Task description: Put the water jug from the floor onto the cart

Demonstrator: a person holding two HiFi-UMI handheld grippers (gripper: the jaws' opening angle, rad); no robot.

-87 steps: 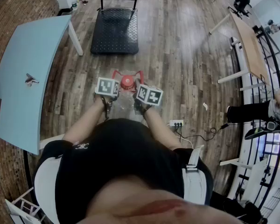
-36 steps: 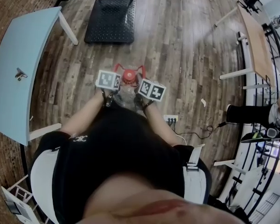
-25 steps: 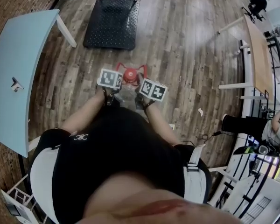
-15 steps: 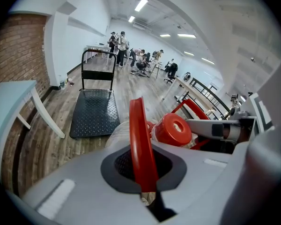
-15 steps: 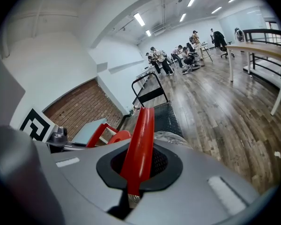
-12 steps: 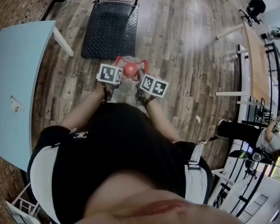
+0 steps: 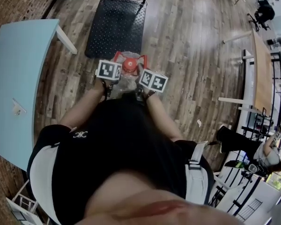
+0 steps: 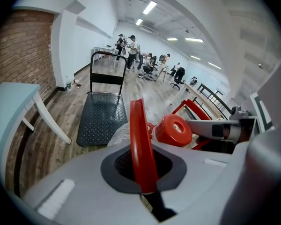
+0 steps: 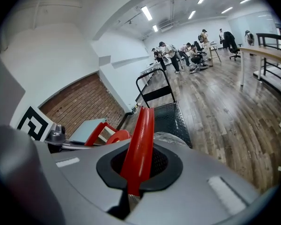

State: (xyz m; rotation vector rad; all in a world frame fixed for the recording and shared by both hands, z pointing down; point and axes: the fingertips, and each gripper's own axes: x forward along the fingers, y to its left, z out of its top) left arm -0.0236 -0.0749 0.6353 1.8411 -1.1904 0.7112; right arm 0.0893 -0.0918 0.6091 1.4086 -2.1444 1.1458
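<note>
Clamped on its 2 red handles (image 8: 139,135), left gripper (image 8: 143,172) and right gripper (image 9: 135,170) have brought the water jug (image 7: 127,74) to the cart's (image 7: 113,29) near edge; lowering remains.

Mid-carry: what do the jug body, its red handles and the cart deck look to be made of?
Jug body: clear glossy plastic, probably; the floor shows through it. Red handles: smooth, shiny moulded plastic, judging by the thin strap shape. Cart deck: dark, with regular raised studs; rubber matting or textured metal, I cannot tell which.
</note>
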